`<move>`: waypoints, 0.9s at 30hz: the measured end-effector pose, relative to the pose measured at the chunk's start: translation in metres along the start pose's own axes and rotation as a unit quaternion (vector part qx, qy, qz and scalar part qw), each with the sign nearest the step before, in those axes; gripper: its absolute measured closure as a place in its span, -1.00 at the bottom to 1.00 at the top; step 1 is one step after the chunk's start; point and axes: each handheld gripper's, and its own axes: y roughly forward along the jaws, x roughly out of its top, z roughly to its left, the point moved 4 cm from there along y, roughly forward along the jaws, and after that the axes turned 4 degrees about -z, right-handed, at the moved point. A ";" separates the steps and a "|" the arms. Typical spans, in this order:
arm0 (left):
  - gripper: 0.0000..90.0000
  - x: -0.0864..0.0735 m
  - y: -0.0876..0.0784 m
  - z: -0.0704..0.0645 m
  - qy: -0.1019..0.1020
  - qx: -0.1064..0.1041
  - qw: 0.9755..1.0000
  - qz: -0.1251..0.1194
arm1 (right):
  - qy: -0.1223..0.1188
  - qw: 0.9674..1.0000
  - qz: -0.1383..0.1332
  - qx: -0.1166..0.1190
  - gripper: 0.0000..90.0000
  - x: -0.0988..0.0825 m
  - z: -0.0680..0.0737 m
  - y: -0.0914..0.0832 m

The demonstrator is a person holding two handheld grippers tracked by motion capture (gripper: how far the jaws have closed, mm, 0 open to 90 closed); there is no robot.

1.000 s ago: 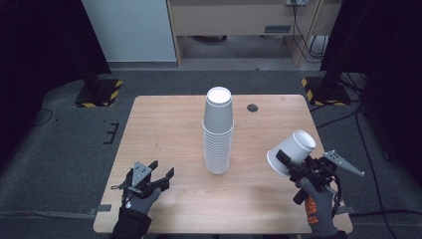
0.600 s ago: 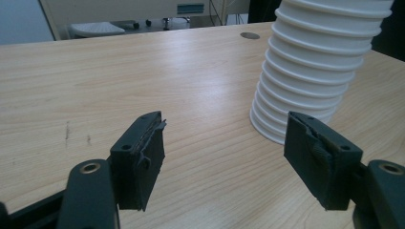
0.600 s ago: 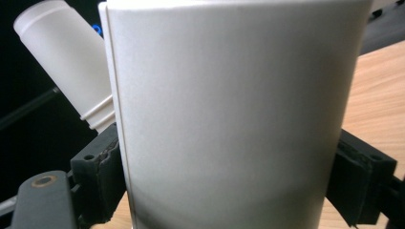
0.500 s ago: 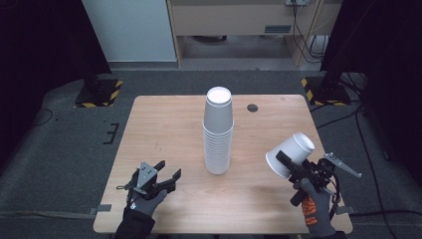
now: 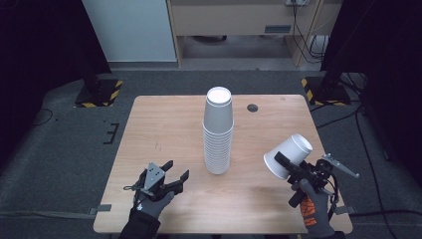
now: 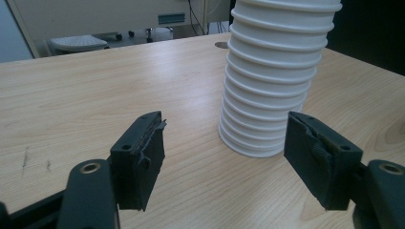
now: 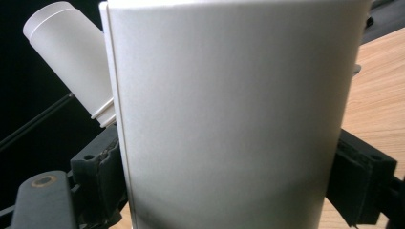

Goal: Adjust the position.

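Your left gripper (image 5: 175,177) is sitting low over the near left part of the table (image 5: 164,119), its jaws spread wide and holding nothing. In the left gripper view (image 6: 224,162) the bare wood is showing between the two black pads, and the foot of the stack of cups (image 6: 272,81) is standing just beyond them, toward the right-hand pad.

Your right gripper (image 5: 284,163) is pinching a single white cup (image 5: 287,156) above the near right corner of the table. The cup is lying tilted on its side in the air, clear of the wood. In the right gripper view the cup (image 7: 229,105) is sitting squarely between the two pads, which are pressing on its side walls.

Farther out, the stack of cups (image 5: 218,130) is standing upright near the middle of the table, mouths down, well apart from the held cup. Beyond it, a small dark round hole (image 5: 253,107) is showing in the wood near the far edge.
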 end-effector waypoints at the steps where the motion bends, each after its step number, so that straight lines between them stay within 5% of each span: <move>1: -0.35 0.000 0.000 -0.001 0.001 -0.002 1.000 0.000 | 0.000 1.000 0.000 -0.001 -0.66 0.000 0.000 0.000; 27: -0.21 0.016 0.009 -0.035 0.031 -0.054 0.998 -0.023 | 0.036 0.999 -0.006 0.011 -0.66 -0.002 -0.003 0.003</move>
